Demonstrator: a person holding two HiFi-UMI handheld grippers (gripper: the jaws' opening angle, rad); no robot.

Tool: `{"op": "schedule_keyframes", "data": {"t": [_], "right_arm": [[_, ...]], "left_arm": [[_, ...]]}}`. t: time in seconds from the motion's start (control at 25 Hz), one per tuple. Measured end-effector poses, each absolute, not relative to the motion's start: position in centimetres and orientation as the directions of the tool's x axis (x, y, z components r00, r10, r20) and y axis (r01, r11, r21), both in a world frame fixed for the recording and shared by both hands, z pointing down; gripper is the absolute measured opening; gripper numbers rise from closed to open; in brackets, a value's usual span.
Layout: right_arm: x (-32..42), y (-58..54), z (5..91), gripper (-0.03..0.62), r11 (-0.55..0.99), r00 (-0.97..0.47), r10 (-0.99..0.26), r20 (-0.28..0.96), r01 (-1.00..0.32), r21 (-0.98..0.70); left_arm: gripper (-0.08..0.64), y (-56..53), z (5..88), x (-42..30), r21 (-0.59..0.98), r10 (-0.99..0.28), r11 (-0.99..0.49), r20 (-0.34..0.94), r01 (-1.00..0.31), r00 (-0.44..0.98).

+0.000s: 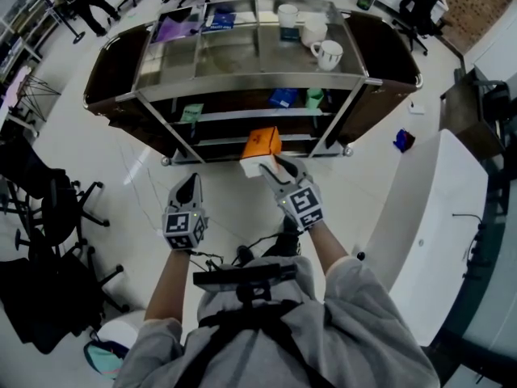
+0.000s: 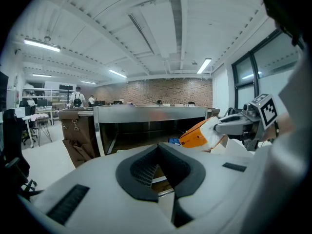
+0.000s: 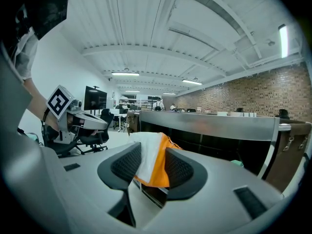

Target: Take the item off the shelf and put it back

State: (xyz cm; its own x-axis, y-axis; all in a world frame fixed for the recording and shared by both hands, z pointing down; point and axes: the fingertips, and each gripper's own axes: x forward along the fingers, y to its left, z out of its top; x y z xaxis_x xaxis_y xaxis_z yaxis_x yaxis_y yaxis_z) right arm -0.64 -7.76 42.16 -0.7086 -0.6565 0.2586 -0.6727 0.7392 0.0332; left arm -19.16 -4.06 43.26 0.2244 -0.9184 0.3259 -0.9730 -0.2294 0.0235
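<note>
The wide stainless-steel shelf trolley with dark brown side bags (image 1: 242, 85) fills the head view at 12 o'clock from the person, its top tier and lower tiers open toward them. Before it the two hand-held grippers point at the shelves. The left gripper (image 1: 187, 186) is at 11 o'clock, its jaws brought together at the tips with nothing between them, idle and off to the side. The right gripper (image 1: 271, 166) is at 1 o'clock, its pads pinching the soft orange-and-white packet (image 1: 260, 145) by its white end. The packet hangs in the air just in front of the lower tiers, near the middle of the trolley front, touching no shelf as far as the head view shows. At 1 o'clock on the top tier stand three white ceramic mugs (image 1: 327, 53), and a flat purple item (image 1: 176, 29) lies at 11 o'clock. On a lower tier are a small blue pack (image 1: 283, 97) and a small green tag-like piece (image 1: 191, 113). Judging by this, the taking-off half appears done, since the packet is clear of the shelf and firmly held. What is left is carrying it back in at 12 o'clock, setting it on a tier and letting go
</note>
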Motion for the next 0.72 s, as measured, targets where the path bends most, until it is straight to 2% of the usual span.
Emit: {"op": "schedule_keyframes", "data": {"t": [0.72], "right_arm": [[-2.5, -16.5, 44.7, 0.161, 0.748, -0.725, -0.642, 0.25, -0.663, -0.002]], "left_arm": [[0.005, -9.9, 46.3, -18.9, 0.012, -0.908, -0.207, 0.369, -0.978, 0.197]]}}
